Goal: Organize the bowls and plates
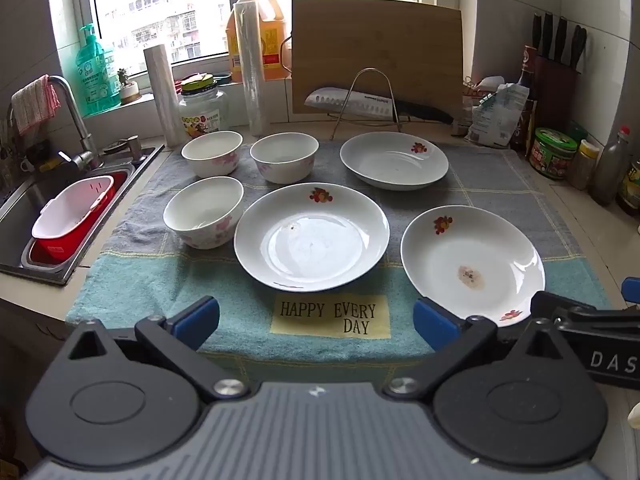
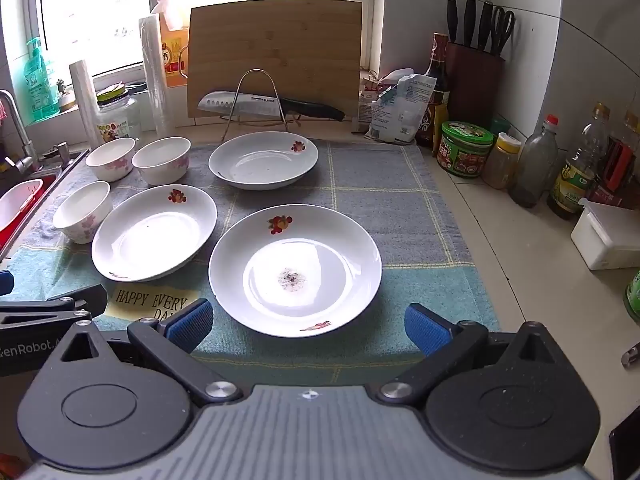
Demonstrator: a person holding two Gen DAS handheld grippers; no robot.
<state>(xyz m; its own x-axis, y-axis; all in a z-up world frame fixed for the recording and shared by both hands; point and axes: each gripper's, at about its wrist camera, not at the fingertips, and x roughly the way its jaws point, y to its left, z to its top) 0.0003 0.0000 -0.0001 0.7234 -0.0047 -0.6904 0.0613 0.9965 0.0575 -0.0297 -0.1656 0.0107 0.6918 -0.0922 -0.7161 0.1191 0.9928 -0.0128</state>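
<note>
Three white plates with red flower prints lie on a blue-grey towel (image 1: 500,184): a middle plate (image 1: 312,236) (image 2: 154,232), a near right plate (image 1: 472,260) (image 2: 295,270) with a brown stain at its centre, and a far plate (image 1: 394,160) (image 2: 263,159). Three white bowls with pink flowers stand left of them: near (image 1: 204,212) (image 2: 82,211), far left (image 1: 212,153) (image 2: 111,159), far middle (image 1: 284,157) (image 2: 161,160). My left gripper (image 1: 316,322) hangs open above the towel's front edge, nothing between its blue pads. My right gripper (image 2: 308,326) is open just before the stained plate.
A sink (image 1: 24,216) with a red-and-white basin (image 1: 74,216) lies left. Behind the towel stand a cutting board (image 1: 376,52), a knife on a wire rack (image 1: 372,106), film rolls and a jar. Jars, bottles and a knife block (image 2: 476,76) line the right wall.
</note>
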